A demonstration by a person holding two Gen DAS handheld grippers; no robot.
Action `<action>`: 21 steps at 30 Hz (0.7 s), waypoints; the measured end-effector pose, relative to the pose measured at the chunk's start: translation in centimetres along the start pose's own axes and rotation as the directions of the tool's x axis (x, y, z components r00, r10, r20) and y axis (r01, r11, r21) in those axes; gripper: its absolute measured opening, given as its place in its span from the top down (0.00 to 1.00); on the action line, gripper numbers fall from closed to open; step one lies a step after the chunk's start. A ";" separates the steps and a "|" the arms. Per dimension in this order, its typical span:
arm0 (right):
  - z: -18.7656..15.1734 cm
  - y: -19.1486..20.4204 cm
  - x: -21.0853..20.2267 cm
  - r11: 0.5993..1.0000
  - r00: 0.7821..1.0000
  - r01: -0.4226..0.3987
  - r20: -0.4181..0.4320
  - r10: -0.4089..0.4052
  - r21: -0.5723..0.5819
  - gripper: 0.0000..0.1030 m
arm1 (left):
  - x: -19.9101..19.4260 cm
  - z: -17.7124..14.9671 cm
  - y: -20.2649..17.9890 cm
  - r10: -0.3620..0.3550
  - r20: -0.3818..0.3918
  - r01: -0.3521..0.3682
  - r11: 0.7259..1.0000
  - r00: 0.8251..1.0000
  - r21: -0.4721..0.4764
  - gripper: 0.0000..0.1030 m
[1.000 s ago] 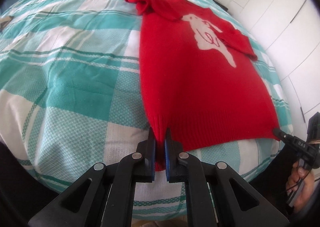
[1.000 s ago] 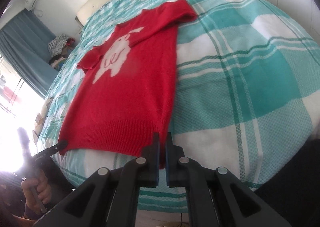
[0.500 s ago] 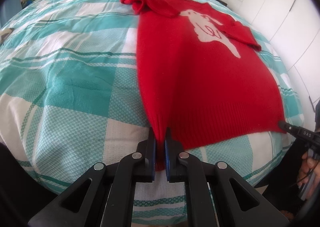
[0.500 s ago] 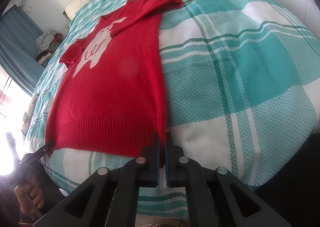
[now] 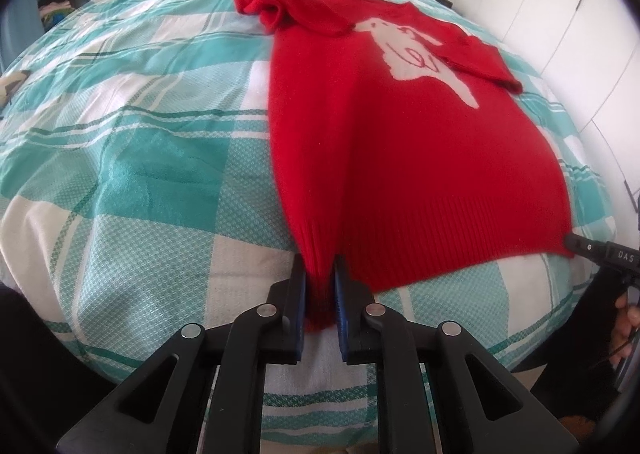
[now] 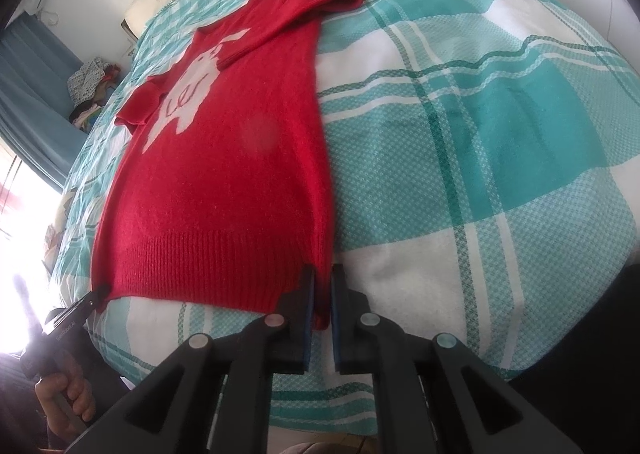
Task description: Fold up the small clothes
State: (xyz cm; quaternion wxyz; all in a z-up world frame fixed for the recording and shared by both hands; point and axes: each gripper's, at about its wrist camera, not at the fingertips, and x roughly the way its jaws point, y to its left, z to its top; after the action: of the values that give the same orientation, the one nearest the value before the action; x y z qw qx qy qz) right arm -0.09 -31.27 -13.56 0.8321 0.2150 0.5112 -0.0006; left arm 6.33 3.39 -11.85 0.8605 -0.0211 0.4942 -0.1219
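Between each gripper's fingers lies a hem corner of the red sweater (image 5: 400,158), spread on the bed (image 5: 120,158) ahead; left gripper (image 5: 320,290) and right gripper (image 6: 322,290) are opening, so we should withdraw only once the fabric slips free.

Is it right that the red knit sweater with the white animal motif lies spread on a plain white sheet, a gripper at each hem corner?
Not quite. The red knit sweater lies on a teal-and-white checked bedspread, as both wrist views show. The left gripper and right gripper are at the hem corners, jaws opening.
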 end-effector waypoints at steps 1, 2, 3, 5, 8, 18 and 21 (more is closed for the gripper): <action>-0.1 0.0 -0.3 1.000 1.000 -0.004 -0.010 0.004 0.003 0.85 | -0.3 -0.1 -0.1 -0.009 -0.002 0.009 1.000 1.000 0.000 0.74; -0.2 -0.1 -0.6 1.000 1.000 -0.006 -0.020 0.006 0.004 0.79 | -0.7 -0.2 -0.2 -0.021 -0.008 0.021 1.000 1.000 0.003 0.61; -0.3 -0.2 -1.0 1.000 0.999 -0.003 -0.032 0.003 0.002 0.75 | -1.1 -0.4 -0.3 -0.029 -0.015 0.029 1.000 0.999 0.009 0.50; -0.4 -0.4 -2.1 1.000 0.998 0.022 -0.063 -0.023 -0.020 0.75 | -2.3 -0.8 -0.6 -0.011 -0.017 0.012 0.999 1.000 0.032 0.39; 1.2 -0.4 -5.3 0.985 0.991 0.127 -0.028 -0.131 -0.118 0.73 | -5.0 -0.7 0.0 0.046 0.034 -0.048 0.998 0.998 0.050 0.36; 14.7 12.1 -2.2 0.688 0.980 0.187 0.186 -0.077 -0.701 0.46 | -6.6 7.2 4.3 0.161 0.395 -0.102 0.981 0.904 -0.168 0.12; 15.7 15.3 4.4 0.589 0.992 0.126 0.116 -0.055 -0.799 0.48 | -3.7 6.2 6.0 0.181 0.365 -0.103 0.969 0.913 -0.224 0.12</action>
State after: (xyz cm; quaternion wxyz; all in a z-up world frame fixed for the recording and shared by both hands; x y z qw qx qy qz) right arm 18.80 -22.02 -5.79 0.8579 -0.2096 0.4336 0.1791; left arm 11.03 9.53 -6.49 0.9403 -0.0946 0.3269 -0.0022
